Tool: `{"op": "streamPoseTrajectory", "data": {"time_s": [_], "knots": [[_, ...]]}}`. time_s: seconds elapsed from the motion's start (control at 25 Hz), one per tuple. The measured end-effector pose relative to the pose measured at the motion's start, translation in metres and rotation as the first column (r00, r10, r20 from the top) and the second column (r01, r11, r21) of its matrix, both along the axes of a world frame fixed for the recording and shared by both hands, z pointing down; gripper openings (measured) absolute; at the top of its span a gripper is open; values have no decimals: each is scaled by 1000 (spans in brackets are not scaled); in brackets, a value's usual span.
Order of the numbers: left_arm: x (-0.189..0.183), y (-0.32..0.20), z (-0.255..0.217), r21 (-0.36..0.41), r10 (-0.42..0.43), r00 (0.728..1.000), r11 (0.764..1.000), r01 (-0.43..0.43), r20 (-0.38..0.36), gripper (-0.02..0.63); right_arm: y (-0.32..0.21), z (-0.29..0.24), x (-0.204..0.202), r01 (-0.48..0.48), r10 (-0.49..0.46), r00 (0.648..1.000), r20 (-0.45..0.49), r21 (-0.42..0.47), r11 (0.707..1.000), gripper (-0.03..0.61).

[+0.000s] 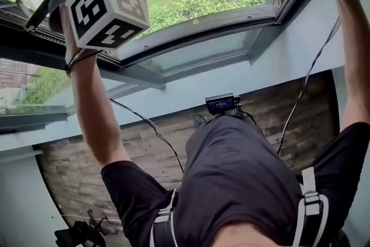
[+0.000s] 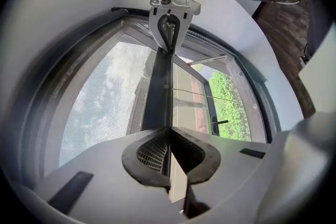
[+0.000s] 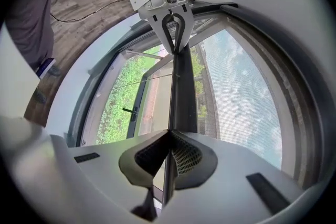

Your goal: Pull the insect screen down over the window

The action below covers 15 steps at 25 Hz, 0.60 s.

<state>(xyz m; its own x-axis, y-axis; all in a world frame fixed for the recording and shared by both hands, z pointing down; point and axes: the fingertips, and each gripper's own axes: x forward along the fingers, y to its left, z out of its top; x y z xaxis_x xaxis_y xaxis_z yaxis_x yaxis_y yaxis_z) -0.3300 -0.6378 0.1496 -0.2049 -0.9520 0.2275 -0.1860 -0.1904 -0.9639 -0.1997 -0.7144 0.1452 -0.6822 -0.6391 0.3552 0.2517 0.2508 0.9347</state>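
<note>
Overhead, left tongs (image 2: 169, 134) and right tongs (image 3: 169, 135) clench the dark, perhaps metal screen bar (image 2: 160, 86).

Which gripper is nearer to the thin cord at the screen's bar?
Left, slightly, I judge. Both grippers are shut on the bar; the cord meets it between them, closer to the left gripper than the right gripper.

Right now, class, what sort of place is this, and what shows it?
Likely an indoor room, at a window. The left gripper and right gripper clamp the insect screen's dark pull bar, mesh beside it; green shrubs lie outside; wood-plank flooring lies below.
</note>
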Motion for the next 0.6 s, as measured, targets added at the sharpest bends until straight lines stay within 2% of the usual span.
{"op": "streamPoseTrajectory", "data": {"time_s": [0.2, 0.6], "knots": [[-1, -3, 44, -43, 4, 999, 999, -6, -47, 23, -4, 43, 0, -7, 6, 1000, -26, -57, 998, 23], [-1, -10, 152, -217, -24, 992, 976, -3, -125, 23, -12, 151, 3, -37, 14, 992, -128, -179, 983, 23]]}}
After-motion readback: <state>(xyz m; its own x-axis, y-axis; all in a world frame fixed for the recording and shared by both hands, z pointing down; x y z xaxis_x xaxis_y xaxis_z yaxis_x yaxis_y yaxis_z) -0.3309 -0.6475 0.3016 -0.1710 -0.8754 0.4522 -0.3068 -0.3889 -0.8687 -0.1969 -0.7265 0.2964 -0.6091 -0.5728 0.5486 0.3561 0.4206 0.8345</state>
